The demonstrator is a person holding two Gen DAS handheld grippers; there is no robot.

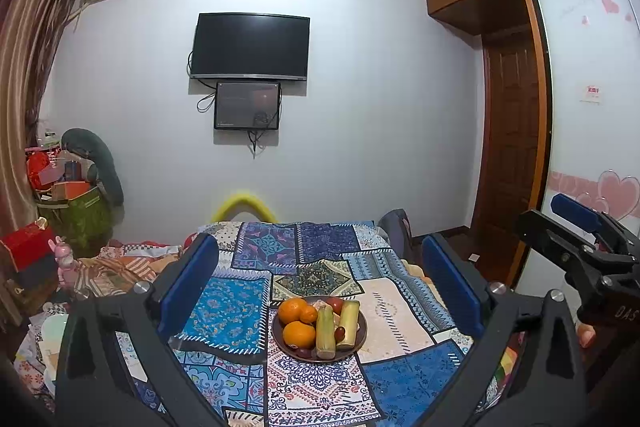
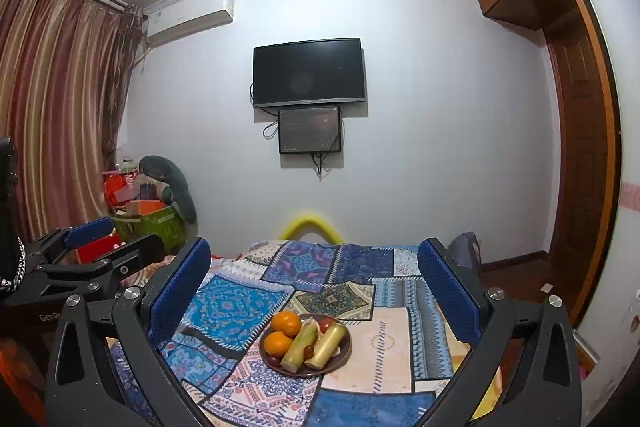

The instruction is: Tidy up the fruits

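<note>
Left wrist view: left claw (image 1: 320, 291) wide open, empty, above brown round fruit plate (image 1: 280, 341) on patchwork-covered desk (image 1: 396, 315). Right claw (image 2: 314, 293) likewise spread, holding nothing.

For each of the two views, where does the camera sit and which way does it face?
Left wrist: sits behind the open left tongs, facing the fruit plate and wall TV; right tongs at its right edge.
Right wrist: behind the open right tongs, same direction; left tongs at left edge.
Shared: plate, patchwork cloth, TV.
</note>
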